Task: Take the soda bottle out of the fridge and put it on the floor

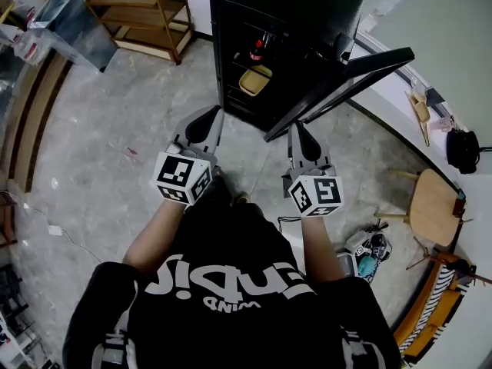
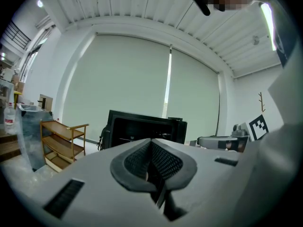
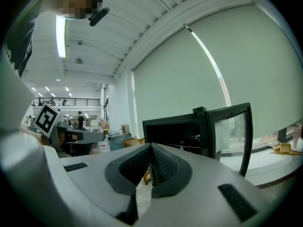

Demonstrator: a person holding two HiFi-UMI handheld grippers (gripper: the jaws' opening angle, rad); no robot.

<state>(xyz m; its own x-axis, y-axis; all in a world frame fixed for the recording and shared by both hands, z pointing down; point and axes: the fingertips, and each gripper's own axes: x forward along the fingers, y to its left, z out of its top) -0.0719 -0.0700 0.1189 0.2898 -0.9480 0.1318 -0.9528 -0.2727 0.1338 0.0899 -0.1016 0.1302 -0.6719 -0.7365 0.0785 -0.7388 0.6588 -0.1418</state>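
The soda bottle (image 1: pixel 257 50), dark with a red top, stands on an upper shelf inside the black fridge (image 1: pixel 307 21). A yellow tub (image 1: pixel 255 81) sits on the shelf below it. The fridge door (image 1: pixel 350 79) is swung wide open, angled out from the fridge's right edge toward you. Grey floor (image 1: pixel 115 129) lies between the fridge's open front and your body. A wooden shelf rack (image 1: pixel 146 14) stands well to the left of the fridge, and a round wooden table (image 1: pixel 434 202) stands well to its right.

You hold both grippers side by side, roughly level, pointing at the fridge's open front and short of it. Your left gripper (image 1: pixel 214 114) is clenched on nothing, pads meeting. Your right gripper (image 1: pixel 295 127) is the same: jaws pressed together, empty.
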